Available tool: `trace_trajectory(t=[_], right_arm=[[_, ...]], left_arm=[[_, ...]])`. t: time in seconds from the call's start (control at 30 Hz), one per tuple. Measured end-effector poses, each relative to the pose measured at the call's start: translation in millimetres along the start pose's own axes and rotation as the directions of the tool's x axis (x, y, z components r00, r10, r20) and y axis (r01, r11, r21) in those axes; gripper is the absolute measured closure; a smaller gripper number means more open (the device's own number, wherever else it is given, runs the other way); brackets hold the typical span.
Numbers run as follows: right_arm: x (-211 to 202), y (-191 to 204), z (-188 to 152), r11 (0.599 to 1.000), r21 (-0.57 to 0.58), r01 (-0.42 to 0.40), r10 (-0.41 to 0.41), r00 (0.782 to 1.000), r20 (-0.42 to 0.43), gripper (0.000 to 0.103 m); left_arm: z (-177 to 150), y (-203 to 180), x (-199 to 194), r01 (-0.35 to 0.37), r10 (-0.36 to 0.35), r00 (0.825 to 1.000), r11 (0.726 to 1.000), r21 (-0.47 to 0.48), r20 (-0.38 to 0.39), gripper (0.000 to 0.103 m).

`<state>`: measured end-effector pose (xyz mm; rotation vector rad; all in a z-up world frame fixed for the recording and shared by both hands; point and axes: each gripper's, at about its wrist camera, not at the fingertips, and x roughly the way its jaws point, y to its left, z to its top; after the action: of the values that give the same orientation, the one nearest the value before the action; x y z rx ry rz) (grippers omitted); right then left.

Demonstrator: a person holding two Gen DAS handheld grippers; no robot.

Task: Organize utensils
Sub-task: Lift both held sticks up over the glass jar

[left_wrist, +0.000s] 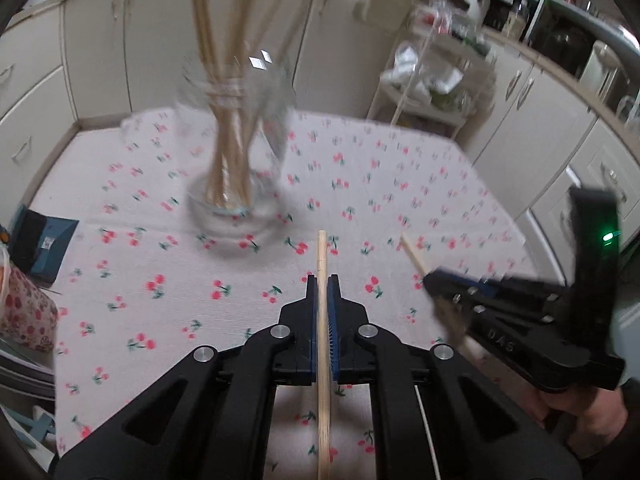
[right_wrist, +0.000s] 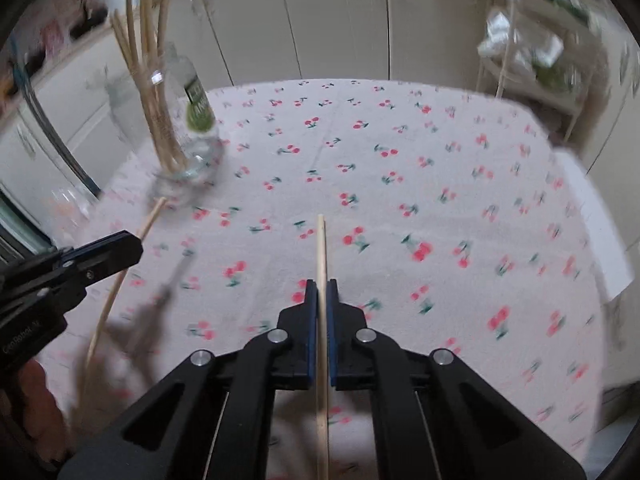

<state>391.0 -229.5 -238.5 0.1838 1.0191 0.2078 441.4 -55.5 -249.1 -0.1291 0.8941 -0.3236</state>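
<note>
L gripper (left_wrist: 322, 280): jaws pressed together on a wooden chopstick (left_wrist: 321, 256), which runs straight fwd between the blue pads, tip sticking out past them over the cherry-print tablecloth (left_wrist: 160, 320). R gripper (right_wrist: 321, 284): same, clamped on a second chopstick (right_wrist: 321, 248), stick lengthwise btwn pads, tip poking fwd. Both held above the cloth, not lying on it.

Glass jar (left_wrist: 236, 152) stands upright on the far-left part of the table, w/ a bundle of chopsticks (left_wrist: 224, 80) upright in it, fanning out over the rim. Blurred. Both grippers sit nearer than the jar, apart from it; R one is to the right of the L.

White cabinets (left_wrist: 100, 40) behind the table; wire rack (left_wrist: 432, 80) far right.
</note>
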Motion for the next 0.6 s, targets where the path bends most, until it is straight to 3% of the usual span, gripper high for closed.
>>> trace_trajectory(t=[0.07, 0.2, 0.27, 0.43, 0.6], right_arm=[[-11.9, -3.0, -3.3, 0.996, 0.061, -0.069, 0.066, 0.996, 0.053, 0.097], [-46.1, -0.6, -7.2, 0.973, 0.145, -0.182, 0.146, 0.963, 0.226, 0.097], [-65.2, 7.2, -5.3, 0.963, 0.150, -0.222, 0.166, 0.934, 0.316, 0.097], [-104.9, 30.4, 8.9, 0.959, 0.104, -0.264, 0.182, 0.855, 0.486, 0.097], [-130.0, 44.9, 22.9, 0.959, 0.067, -0.276, 0.188, 0.794, 0.578, 0.097]], left_arm=[[1.4, 2.5, -15.7, 0.005, -0.005, 0.999, 1.000, -0.012, 0.043, 0.099], [7.6, 3.9, -51.8, -0.009, 0.011, 0.986, 1.000, -0.014, 0.167, 0.098], [11.4, 4.2, -70.0, -0.009, 0.012, 0.973, 1.000, -0.014, 0.232, 0.098], [28.2, 6.0, -109.3, -0.020, 0.029, 0.920, 0.999, -0.028, 0.390, 0.098], [46.8, 8.0, -127.5, -0.036, 0.051, 0.890, 0.998, -0.042, 0.453, 0.098]])
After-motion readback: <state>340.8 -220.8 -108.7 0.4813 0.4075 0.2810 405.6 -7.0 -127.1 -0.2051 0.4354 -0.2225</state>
